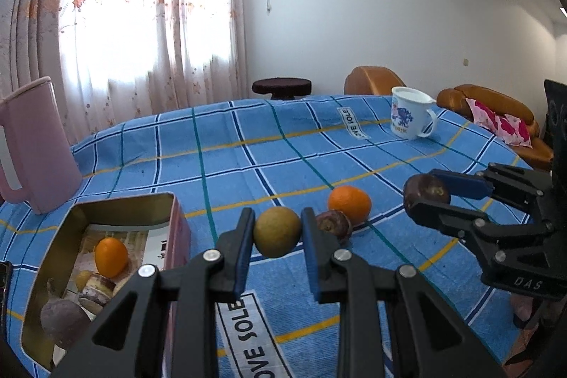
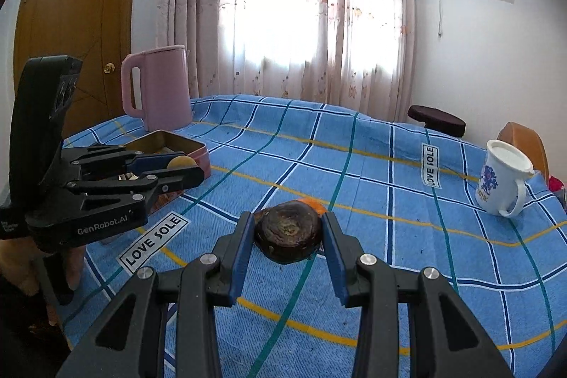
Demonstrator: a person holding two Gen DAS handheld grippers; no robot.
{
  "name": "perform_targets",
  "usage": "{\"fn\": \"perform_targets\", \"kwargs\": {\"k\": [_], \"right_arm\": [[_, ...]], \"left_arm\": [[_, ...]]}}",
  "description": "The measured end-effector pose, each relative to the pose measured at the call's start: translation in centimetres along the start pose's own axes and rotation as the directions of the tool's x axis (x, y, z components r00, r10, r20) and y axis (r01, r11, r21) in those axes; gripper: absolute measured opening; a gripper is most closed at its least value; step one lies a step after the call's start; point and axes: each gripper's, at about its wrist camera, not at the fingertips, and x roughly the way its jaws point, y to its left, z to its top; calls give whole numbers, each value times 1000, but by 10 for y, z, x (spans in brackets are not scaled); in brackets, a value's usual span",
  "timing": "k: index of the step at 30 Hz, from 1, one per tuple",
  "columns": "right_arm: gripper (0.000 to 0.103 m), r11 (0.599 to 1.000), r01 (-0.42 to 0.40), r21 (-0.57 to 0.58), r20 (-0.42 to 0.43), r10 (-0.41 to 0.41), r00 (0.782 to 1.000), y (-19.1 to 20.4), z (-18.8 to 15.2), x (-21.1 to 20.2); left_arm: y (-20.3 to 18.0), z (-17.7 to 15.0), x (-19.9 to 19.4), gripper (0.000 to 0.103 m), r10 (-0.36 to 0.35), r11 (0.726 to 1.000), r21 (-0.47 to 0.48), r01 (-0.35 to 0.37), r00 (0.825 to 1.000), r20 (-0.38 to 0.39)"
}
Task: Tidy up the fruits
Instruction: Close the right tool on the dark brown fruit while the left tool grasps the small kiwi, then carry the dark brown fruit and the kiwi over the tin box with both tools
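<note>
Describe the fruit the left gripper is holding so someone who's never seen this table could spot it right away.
On the blue checked tablecloth, just right of the open tin, the left gripper clamps a round yellow-green fruit. Behind it lie an orange and a dark brown fruit; it alone is dull olive-yellow.

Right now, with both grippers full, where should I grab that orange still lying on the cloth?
Take the orange across its widest middle, coming from above. It is round, so the fingers centre there. A dark brown fruit lies against its near-left side, so a low approach from that side looks blocked. Free the left gripper or right gripper first.
</note>
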Motion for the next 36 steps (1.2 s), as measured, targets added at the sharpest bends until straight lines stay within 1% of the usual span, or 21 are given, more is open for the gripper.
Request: {"fn": "perform_targets", "kwargs": {"k": [8, 17, 24, 26, 29, 34, 36], "right_arm": [[40, 1000, 10, -11, 27, -10, 1000, 2, 0, -5], [40, 1000, 23, -19, 62, -22, 998, 3, 0, -10], [40, 998, 37, -47, 65, -34, 997, 10, 4, -6], [40, 999, 14, -48, 59, -11, 998, 14, 7, 0], [40, 998, -19, -55, 54, 22, 998, 24, 17, 10], [40, 992, -107, -72, 52, 110, 993, 47, 43, 26], [40, 988, -121, -95, 51, 127, 991, 60, 52, 32]], "left_arm": [[0, -1, -7, 28, 16, 1000, -3, -16, 999, 39], [0, -1, -12, 28, 25, 1000, -9, -24, 998, 64], [3, -2, -18, 28, 19, 1000, -19, -18, 997, 77], [9, -1, -22, 28, 22, 999, -29, -19, 997, 80], [26, 1, -33, 28, 44, 998, -56, -39, 995, 93], [71, 5, -45, 28, 117, 987, -122, -107, 990, 82], [90, 5, -48, 28, 140, 981, -149, -128, 987, 73]]}}
